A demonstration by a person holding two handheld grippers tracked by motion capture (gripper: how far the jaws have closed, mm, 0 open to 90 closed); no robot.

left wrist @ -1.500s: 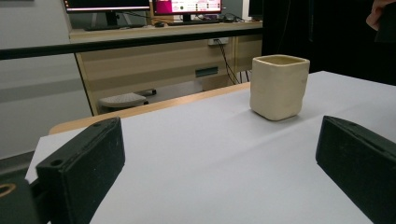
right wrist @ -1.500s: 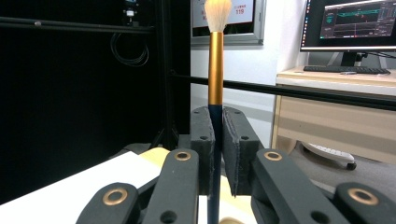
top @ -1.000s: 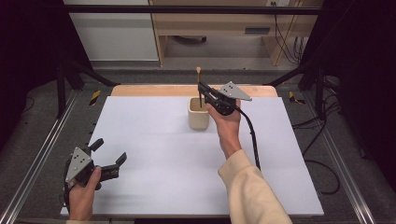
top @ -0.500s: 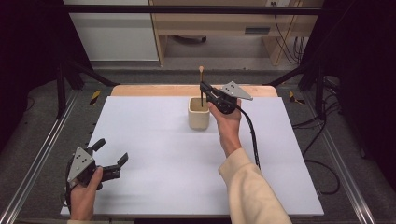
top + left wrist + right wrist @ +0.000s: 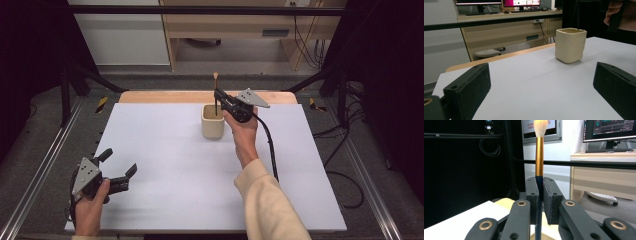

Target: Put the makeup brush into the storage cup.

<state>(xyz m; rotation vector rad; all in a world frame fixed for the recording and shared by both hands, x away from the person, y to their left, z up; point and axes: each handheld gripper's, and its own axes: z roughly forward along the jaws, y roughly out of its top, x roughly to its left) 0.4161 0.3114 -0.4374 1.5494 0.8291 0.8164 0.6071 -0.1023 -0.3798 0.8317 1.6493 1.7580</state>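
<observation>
A cream square cup (image 5: 213, 121) (image 5: 570, 44) stands on the white table top (image 5: 200, 165), toward the back middle. My right gripper (image 5: 217, 95) (image 5: 540, 195) hangs over the cup, shut on a brush (image 5: 215, 92) (image 5: 539, 157) that stands upright. The brush has a dark handle, a gold ferrule and pale bristles on top; its lower end dips into the cup. My left gripper (image 5: 120, 164) (image 5: 541, 92) rests at the front left of the table, open, with nothing between its jaws, which point at the cup.
A wooden strip (image 5: 165, 96) runs along the table's back edge. Metal frame rails (image 5: 45, 165) flank the table on both sides. Behind it stand a desk (image 5: 240, 25) and cables (image 5: 340, 130) on the floor. A cable (image 5: 270, 150) trails from the right gripper.
The left hand has shifted its gripper slightly on the table. The right gripper and the brush have barely moved over the cup.
</observation>
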